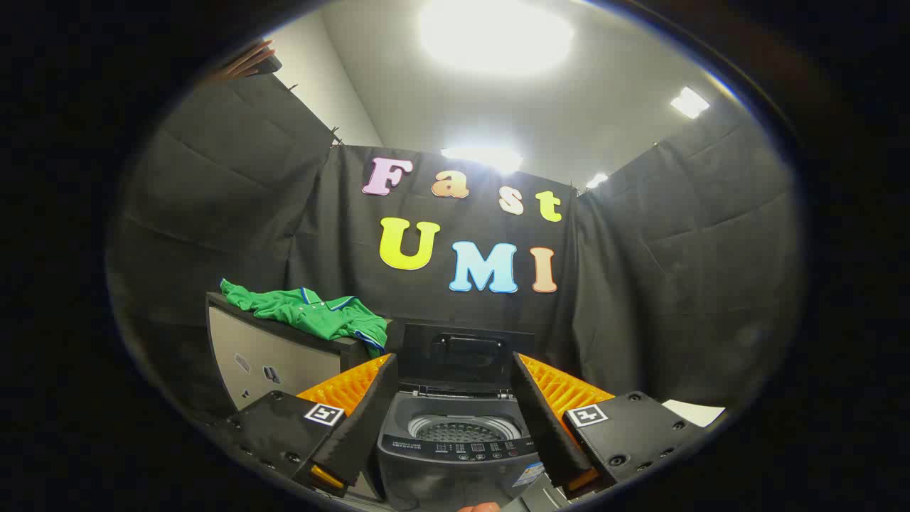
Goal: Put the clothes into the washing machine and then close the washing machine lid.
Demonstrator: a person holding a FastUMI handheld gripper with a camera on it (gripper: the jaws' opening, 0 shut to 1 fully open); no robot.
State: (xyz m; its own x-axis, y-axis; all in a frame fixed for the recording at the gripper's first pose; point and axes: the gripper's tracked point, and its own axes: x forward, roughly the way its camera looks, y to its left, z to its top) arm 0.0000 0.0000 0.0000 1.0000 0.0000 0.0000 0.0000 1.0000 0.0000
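- The jaws stand spread wide apart, released, with nothing gripped and neither finger touching anything.
- Seen between the two fingers, just ahead of them, sits the small dark grey top-loading washing machine.
- Its dark hinged lid stands raised upright at the back, against the black cloth wall.
- The round opening shows a pale perforated metal drum; no garment is visible inside it.
- A strip of small buttons, the control panel, runs along the front edge of the machine's top.
- The crumpled bright green polo shirt with a blue and white trimmed collar lies on top of a dark-topped, light-fronted desk, to the left of the machine and beyond the left finger.
- One corner of the shirt hangs over the desk's edge nearest the machine.
- The shirt is well apart from the jaws and outside the machine.
- A fingertip of a person shows below the machine, at the base of the jaws.
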